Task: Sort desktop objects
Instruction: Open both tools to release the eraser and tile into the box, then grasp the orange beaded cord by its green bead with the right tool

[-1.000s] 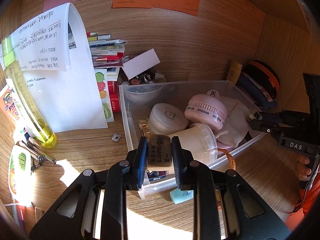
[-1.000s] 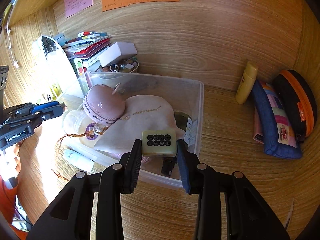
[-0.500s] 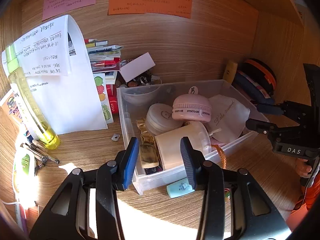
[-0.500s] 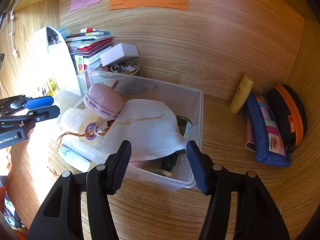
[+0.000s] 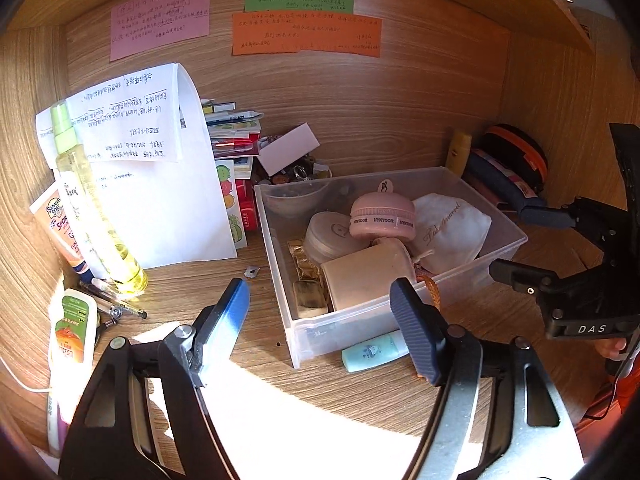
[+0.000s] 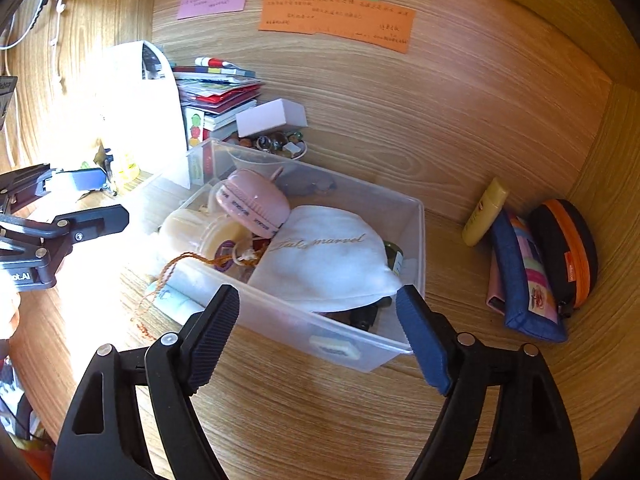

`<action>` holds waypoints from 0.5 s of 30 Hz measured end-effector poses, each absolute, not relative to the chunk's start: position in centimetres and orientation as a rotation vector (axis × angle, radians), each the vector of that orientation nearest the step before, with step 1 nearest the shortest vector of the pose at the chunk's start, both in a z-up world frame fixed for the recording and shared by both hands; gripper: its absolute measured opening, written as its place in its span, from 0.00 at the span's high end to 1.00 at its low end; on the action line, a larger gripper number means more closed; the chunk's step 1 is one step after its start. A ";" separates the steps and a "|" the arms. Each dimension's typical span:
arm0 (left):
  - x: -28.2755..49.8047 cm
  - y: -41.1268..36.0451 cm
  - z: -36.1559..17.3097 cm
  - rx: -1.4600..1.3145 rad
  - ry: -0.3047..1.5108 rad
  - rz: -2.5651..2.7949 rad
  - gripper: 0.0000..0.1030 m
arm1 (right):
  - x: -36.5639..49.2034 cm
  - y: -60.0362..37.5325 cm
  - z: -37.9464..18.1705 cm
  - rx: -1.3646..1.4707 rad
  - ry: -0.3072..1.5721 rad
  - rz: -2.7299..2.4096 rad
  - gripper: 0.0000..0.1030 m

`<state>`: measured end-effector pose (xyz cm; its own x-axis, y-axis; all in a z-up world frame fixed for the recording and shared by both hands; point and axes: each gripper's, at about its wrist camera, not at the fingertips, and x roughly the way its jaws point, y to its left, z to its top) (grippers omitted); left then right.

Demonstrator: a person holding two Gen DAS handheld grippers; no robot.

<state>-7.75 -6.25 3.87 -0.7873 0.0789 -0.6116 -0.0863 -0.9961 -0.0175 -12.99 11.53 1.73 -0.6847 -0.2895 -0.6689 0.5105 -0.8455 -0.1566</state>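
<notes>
Clear plastic bin [image 5: 404, 308] sits on a wooden desk [image 5: 208, 292], crowded with a pink round case [image 5: 382, 216], a white pouch [image 5: 450, 228], a cream jar [image 5: 364, 276] and a worn eraser [image 5: 308, 300] lying at its front left corner. Seen from the right wrist, a small pale keypad [image 6: 334, 347] rests against the bin's front wall, below the pouch. The left gripper [image 5: 318, 328] hangs before the bin, fingers spread wide and holding nothing. The right gripper [image 6: 318, 334] hovers at the bin's near edge, fingers likewise spread and empty. A mint tube [image 5: 374, 354] lies on the desk just beside the bin's front. A yellow spray bottle [image 5: 94, 208] stands well left, against white papers [image 5: 160, 172].
</notes>
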 end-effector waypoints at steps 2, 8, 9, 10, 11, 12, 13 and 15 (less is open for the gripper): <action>-7.4 -6.4 3.9 -0.989 0.015 2.892 0.24 | -12.6 11.2 1.6 0.926 0.471 -2.482 0.23; -6.0 -6.9 3.5 -1.005 0.039 2.908 0.16 | -11.4 10.3 0.8 0.965 0.450 -2.440 0.22; -5.8 -7.0 3.3 -1.010 0.042 2.908 0.15 | -11.2 10.2 0.6 0.976 0.445 -2.427 0.22; -5.6 -7.2 3.2 -1.016 0.043 2.911 0.15 | -11.1 10.0 0.2 0.989 0.440 -2.414 0.22; -5.5 -7.4 3.0 -1.022 0.042 2.915 0.14 | -10.9 9.7 -0.1 1.003 0.439 -2.399 0.22; -5.3 -7.6 2.8 -1.031 0.040 2.915 0.14 | -10.7 9.5 -0.5 1.014 0.440 -2.388 0.22; -5.2 -7.9 2.6 -1.042 0.036 2.915 0.14 | -10.6 9.2 -1.0 1.026 0.444 -2.376 0.22; -5.0 -8.3 2.0 -1.071 0.023 2.915 0.14 | -10.3 8.5 -1.9 1.049 0.458 -2.353 0.22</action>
